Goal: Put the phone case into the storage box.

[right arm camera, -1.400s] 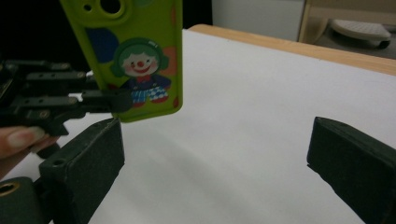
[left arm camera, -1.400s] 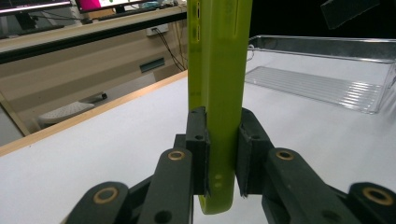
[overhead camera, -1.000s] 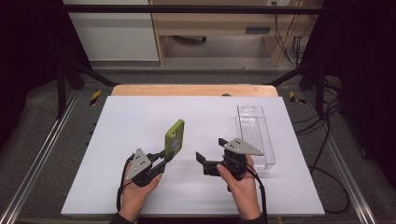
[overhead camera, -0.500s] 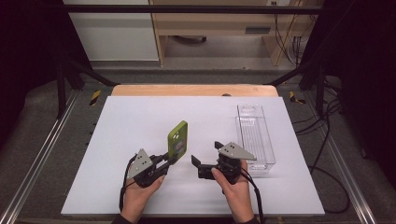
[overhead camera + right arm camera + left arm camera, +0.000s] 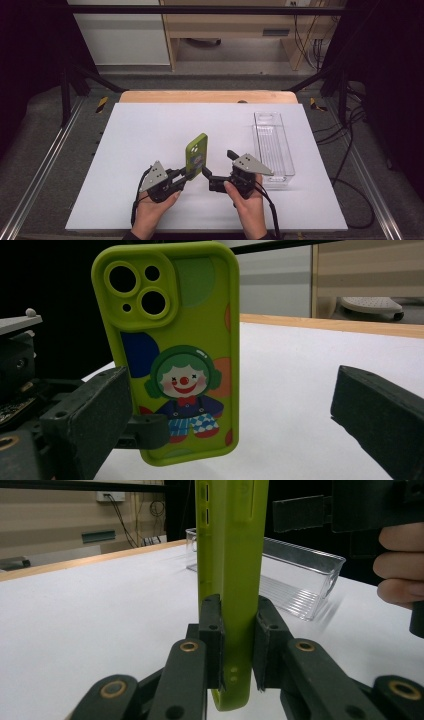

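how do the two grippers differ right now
The left gripper is shut on the lime-green phone case, gripping its lower end and holding it upright above the table; the right gripper holds nothing. The left jaws press the case's sides; the right jaws stand wide open, facing its clown-printed back. Both are black, hand-held, each topped by a grey plate.

phone case point(image 5: 196, 156) upright over table point(image 5: 150, 130), centre-front | clear tray point(image 5: 272, 145) right of it, on table | grippers flank case
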The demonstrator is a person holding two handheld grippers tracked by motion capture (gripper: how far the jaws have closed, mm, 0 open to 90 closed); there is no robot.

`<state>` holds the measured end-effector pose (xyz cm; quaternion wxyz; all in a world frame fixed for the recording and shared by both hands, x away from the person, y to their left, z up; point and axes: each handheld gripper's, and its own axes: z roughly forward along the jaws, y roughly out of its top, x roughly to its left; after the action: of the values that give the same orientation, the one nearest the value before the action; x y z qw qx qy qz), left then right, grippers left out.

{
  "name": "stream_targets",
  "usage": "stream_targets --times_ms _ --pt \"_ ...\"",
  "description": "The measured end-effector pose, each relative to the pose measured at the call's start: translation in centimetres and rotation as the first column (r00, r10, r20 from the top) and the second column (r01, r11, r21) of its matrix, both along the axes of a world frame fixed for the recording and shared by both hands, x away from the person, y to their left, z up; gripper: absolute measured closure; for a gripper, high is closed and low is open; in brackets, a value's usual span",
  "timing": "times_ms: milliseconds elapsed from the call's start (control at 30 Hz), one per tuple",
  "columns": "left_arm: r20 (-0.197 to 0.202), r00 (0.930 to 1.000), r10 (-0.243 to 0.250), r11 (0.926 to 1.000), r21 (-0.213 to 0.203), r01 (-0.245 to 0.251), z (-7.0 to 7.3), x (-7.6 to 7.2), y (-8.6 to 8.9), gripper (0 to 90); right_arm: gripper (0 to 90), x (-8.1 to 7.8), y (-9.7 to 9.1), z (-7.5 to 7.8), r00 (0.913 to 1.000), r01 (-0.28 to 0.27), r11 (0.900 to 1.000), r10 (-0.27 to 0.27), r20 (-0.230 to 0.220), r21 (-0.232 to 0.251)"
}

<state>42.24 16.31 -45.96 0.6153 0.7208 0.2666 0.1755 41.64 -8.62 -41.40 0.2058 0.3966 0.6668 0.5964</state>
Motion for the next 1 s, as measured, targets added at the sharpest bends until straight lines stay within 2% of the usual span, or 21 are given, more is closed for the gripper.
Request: stream_targets --times_ms 567,1000 --pt "-0.024 0.9984 -0.052 0.9986 0.008 0.052 -0.3 -0.1 -0.7 77.1 3.2 -0.1 0.8 -0.1 0.9993 -0.036 0.9988 0.036 -0.006 0.035" --pt "-0.029 0.9962 -0.082 0.9962 0.028 0.082 -0.5 -0.3 -1.4 77.1 3.2 -0.2 1.1 -0.2 0.9995 -0.03 0.9992 0.03 0.012 0.027"
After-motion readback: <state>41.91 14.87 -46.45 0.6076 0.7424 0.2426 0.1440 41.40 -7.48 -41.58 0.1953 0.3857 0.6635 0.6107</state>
